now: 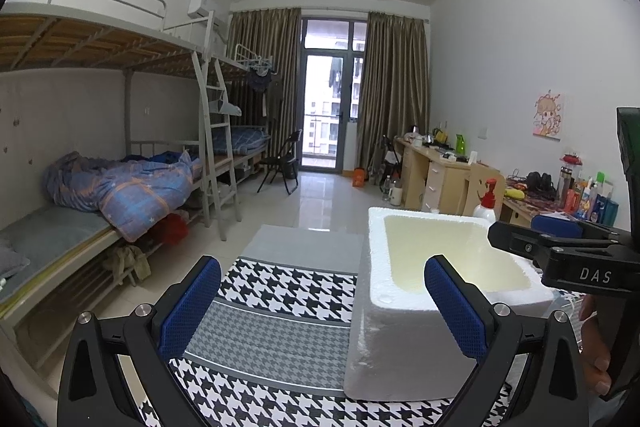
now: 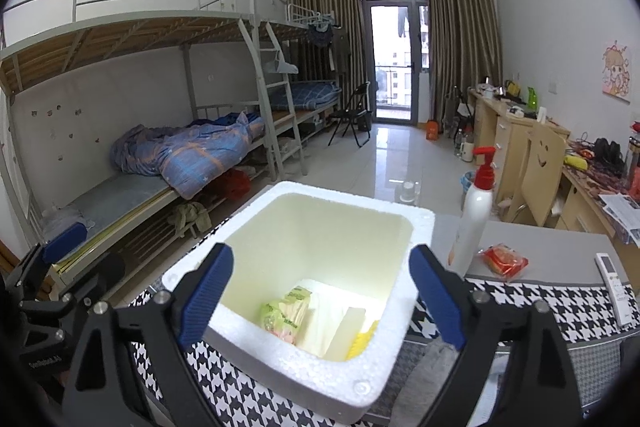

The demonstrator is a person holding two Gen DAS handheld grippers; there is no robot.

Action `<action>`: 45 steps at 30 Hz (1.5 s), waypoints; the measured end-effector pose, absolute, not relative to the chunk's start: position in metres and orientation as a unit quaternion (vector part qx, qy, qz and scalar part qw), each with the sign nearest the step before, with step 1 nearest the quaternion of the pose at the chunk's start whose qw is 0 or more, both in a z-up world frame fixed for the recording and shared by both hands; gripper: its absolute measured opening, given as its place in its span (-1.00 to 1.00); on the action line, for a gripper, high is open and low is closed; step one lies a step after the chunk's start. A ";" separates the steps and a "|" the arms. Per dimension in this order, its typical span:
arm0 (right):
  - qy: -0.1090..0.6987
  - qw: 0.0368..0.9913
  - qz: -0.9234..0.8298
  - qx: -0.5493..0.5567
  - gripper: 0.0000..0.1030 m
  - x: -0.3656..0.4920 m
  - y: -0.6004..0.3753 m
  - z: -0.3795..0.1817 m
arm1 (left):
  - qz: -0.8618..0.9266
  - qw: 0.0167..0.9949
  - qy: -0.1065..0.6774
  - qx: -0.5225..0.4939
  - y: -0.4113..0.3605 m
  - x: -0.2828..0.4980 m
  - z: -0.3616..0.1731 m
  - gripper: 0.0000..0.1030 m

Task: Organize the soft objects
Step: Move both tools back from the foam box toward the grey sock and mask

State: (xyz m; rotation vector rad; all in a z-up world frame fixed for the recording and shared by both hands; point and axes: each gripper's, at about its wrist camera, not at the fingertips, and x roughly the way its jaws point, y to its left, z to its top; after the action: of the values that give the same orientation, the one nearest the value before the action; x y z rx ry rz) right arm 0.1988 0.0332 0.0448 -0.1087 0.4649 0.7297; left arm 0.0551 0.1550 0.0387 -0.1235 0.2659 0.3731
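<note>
- Right gripper (image 2: 322,297) is hanging spread wide with nothing between its blue pads (image 2: 206,293), poised directly over the white foam box (image 2: 416,227).
- Left gripper (image 1: 322,307) is also gaping apart and carrying nothing, its pads framing the houndstooth cloth (image 1: 280,291) and the near left corner of the foam box (image 1: 376,339).
- From the left wrist view, the right gripper (image 1: 560,239) is showing at the right edge, over the box's far side, with a hand (image 1: 598,343) gripping its handle.
- Inside the box, a green-and-yellow soft packet (image 2: 286,313) is lying on the bottom, with a white foam slab (image 2: 348,327) leaning beside it and something yellow (image 2: 364,341) peeking out at the near right corner; I can't tell what that is.
- Just under the right finger, a grey soft item (image 2: 434,367) is lying on the cloth right beside the box.
- Beyond the box on the right, a white pump bottle with a red top (image 2: 476,203) is standing upright on the table.
- Near the bottle, a red packet (image 2: 504,261) is lying flat on the grey tabletop (image 2: 560,251).
- Further right, a white remote (image 2: 614,287) is resting at the cloth's edge.
- Far back, a bunk bed (image 2: 140,39) with a blue quilt (image 2: 192,155) is lining the left wall.
</note>
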 end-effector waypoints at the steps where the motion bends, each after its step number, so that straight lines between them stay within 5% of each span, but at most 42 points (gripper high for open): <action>1: 0.224 0.907 0.354 -0.051 0.79 0.198 0.031 0.045 | 0.184 0.972 0.131 -0.059 0.153 0.055 0.040 0.98; 45: 0.164 0.934 0.317 -0.033 0.87 0.155 -0.049 0.045 | 0.118 0.988 0.098 -0.032 0.091 0.030 0.050 0.98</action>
State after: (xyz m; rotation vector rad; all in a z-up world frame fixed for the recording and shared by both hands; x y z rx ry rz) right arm 0.1545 -0.0495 0.0453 -0.0666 0.3352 0.6475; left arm 0.0299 0.0907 0.0504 -0.0634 0.1963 0.2372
